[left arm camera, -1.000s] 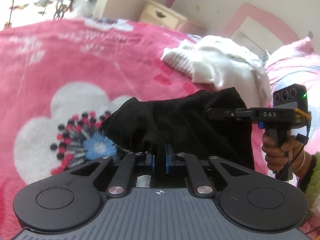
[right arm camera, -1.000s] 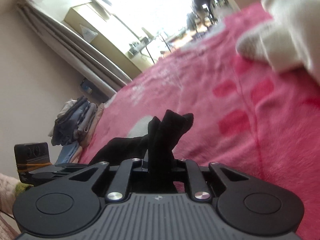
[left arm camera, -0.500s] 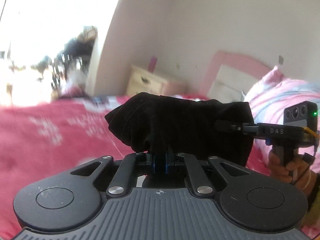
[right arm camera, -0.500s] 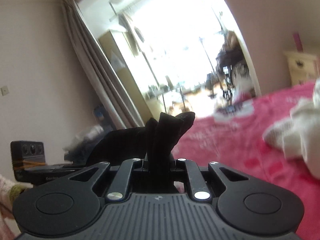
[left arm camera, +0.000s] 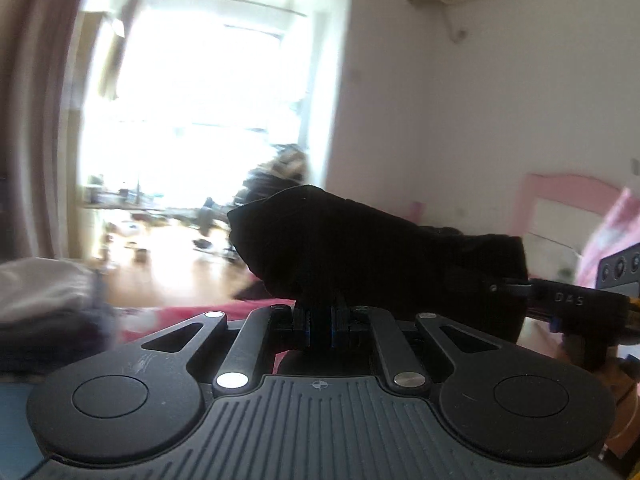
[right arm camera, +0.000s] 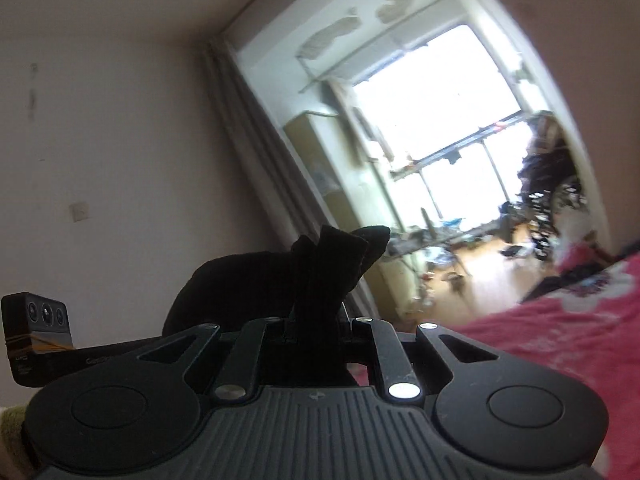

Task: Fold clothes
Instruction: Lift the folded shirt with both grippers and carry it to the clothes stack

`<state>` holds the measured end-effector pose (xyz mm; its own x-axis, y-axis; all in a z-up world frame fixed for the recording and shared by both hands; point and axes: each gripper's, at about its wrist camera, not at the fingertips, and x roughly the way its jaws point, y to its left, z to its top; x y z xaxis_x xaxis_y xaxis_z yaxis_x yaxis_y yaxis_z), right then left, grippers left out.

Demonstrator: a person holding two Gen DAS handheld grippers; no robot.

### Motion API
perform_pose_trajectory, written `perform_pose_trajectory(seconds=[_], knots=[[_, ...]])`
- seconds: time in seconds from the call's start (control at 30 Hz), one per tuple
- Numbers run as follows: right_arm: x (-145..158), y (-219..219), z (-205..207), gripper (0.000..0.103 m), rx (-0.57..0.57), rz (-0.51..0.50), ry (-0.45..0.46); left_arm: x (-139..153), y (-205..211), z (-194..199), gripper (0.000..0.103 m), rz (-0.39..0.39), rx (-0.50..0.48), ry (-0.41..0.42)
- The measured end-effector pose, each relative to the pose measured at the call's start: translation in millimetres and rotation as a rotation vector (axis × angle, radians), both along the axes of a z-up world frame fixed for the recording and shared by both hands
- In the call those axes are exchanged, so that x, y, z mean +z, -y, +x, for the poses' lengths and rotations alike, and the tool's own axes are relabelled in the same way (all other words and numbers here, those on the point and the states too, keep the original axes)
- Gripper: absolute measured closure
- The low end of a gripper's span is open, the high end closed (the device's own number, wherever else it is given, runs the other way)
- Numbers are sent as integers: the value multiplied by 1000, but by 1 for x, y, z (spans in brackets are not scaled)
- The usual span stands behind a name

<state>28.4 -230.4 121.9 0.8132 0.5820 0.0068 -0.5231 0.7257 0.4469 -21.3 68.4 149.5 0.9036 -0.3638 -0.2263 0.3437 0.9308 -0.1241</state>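
The left claw (left arm camera: 320, 322) is pinching 1 edge of the black garment (left arm camera: 372, 252), and the right claw (right arm camera: 316, 326) is pinching another bunched edge of it. The garment is hanging stretched between the 2 claws, held up above the pink bed (right arm camera: 560, 332), facing a bright window (left arm camera: 200, 120).

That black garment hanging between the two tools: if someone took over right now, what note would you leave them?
Left tool: shut on the black garment.
Right tool: shut on the same garment, a bunched edge sticking up past its fingers.
Garment: held in the air between both tools, above the pink bedspread.
Done: garment picked up by two points.
Left: probably spread it flat on the bed, then fold; no fold shows yet.
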Motion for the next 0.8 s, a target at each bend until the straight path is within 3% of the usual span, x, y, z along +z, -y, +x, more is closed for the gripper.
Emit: perform_pose_trajectory(seconds=[0.3,0.67,0.8], knots=[[25,-83,16,89,139,-3,14,18,-42,-28,97,-7,181,44],[32,-135,24,89,229,-3,24,31,-71,-48,97,10,300,85],[54,-150,32,89,286,-18,41,42,-88,-57,97,-8,340,117]])
